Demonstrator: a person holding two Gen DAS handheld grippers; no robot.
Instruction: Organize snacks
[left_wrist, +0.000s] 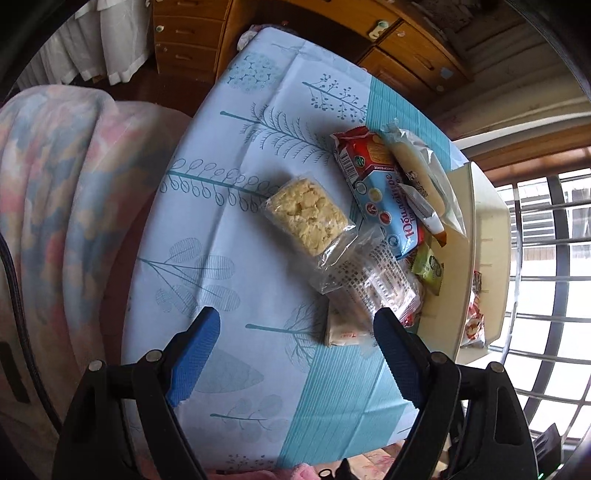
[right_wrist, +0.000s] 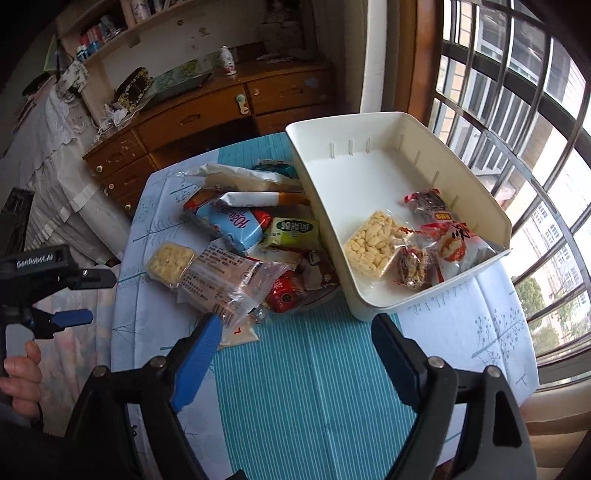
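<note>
A white bin (right_wrist: 369, 162) stands on the table at the right, holding a puffed rice cake (right_wrist: 373, 240), red wrapped snacks (right_wrist: 454, 243) and dark candies (right_wrist: 413, 266). Left of it lies a pile: a yellow rice cake packet (left_wrist: 308, 216), a blue biscuit pack (left_wrist: 384, 199), a clear printed packet (left_wrist: 373, 280), a green packet (left_wrist: 428, 267), a small white packet (left_wrist: 343, 328) and a long cream bag (left_wrist: 417, 166). My left gripper (left_wrist: 297, 314) is open above the cloth, just short of the white packet. My right gripper (right_wrist: 295, 321) is open and empty, in front of the pile and bin.
The tablecloth (right_wrist: 314, 387) is light blue with teal stripes. A pastel blanket (left_wrist: 55, 184) lies beyond the table's left edge. Wooden drawers (right_wrist: 192, 118) stand behind the table. A barred window (right_wrist: 517, 129) runs along the right. A hand (right_wrist: 22, 376) holds the left gripper's handle.
</note>
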